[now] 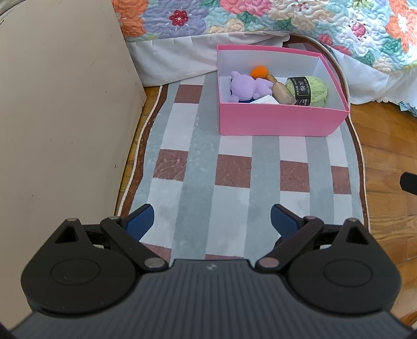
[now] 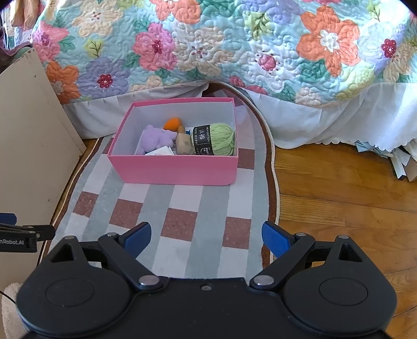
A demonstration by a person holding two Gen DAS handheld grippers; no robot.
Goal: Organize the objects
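A pink box (image 1: 273,120) (image 2: 177,169) stands on the far end of a checked rug (image 1: 229,182) (image 2: 179,221). Inside it lie a purple plush toy (image 1: 246,87) (image 2: 156,138), an orange ball (image 1: 258,71) (image 2: 172,123), a beige bottle (image 1: 280,90) (image 2: 184,143), a green yarn ball (image 1: 310,91) (image 2: 220,139) and a white card (image 1: 265,100) (image 2: 160,151). My left gripper (image 1: 212,221) hovers open over the near rug, nothing between its fingers. My right gripper (image 2: 206,237) is likewise open and empty, well short of the box.
A bed with a floral quilt (image 2: 221,47) (image 1: 286,20) and white skirt runs behind the box. A beige cabinet side (image 1: 60,130) (image 2: 28,146) stands at the left. Wooden floor (image 2: 344,198) lies right of the rug, with papers (image 2: 401,161) under the bed's corner.
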